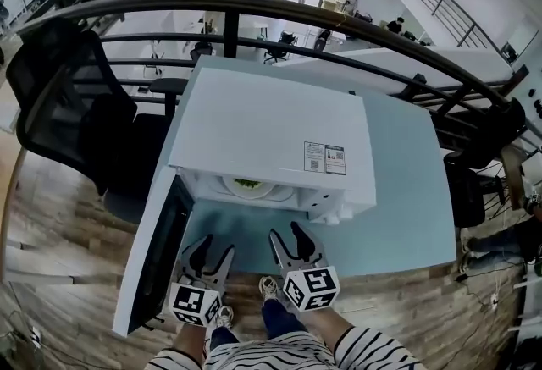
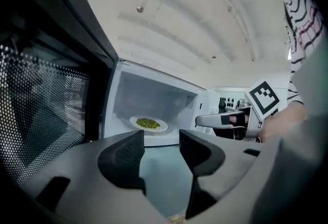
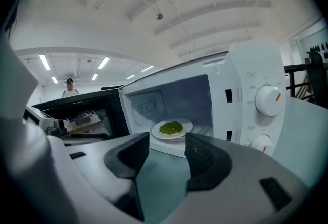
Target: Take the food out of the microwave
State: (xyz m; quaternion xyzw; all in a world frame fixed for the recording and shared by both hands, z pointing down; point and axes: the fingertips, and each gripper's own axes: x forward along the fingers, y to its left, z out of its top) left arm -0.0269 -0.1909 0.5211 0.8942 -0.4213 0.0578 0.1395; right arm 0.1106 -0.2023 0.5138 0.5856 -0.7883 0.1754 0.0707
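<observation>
**In front of the open microwave, both claws spread and empty**

On the pale teal tabletop (image 1: 406,207) stands a boxy white microwave oven (image 1: 271,135), its dark-framed door (image 1: 157,254) swung wide to the left. Inside the cavity we see a round white plate (image 3: 171,128) bearing a low heap of green chopped food (image 3: 171,127). It sits on the oven floor, untouched by either tool.

We hold the left gripper (image 1: 213,248) and the right gripper (image 1: 287,234) side by side, near the oven mouth and just short of it. Each gripper's own view shows its two dark padded jaws apart, with only bare tabletop and the oven opening in the gap.

From the head view we get only the plate's near rim and a sliver of green under the oven's top edge. The two gripper views look straight into the cavity and show the whole plate. Only the right gripper view shows the two white dials (image 3: 268,100) on the control panel at the right of the opening. Only the left gripper view shows the door's perforated inner screen close at the left, and the right gripper's jaw and marker cube off to the right. The head view alone takes in the black mesh office chair (image 1: 68,106) at far left, the dark curved railing (image 1: 254,8) beyond the table, and our striped sleeves (image 1: 373,351).
</observation>
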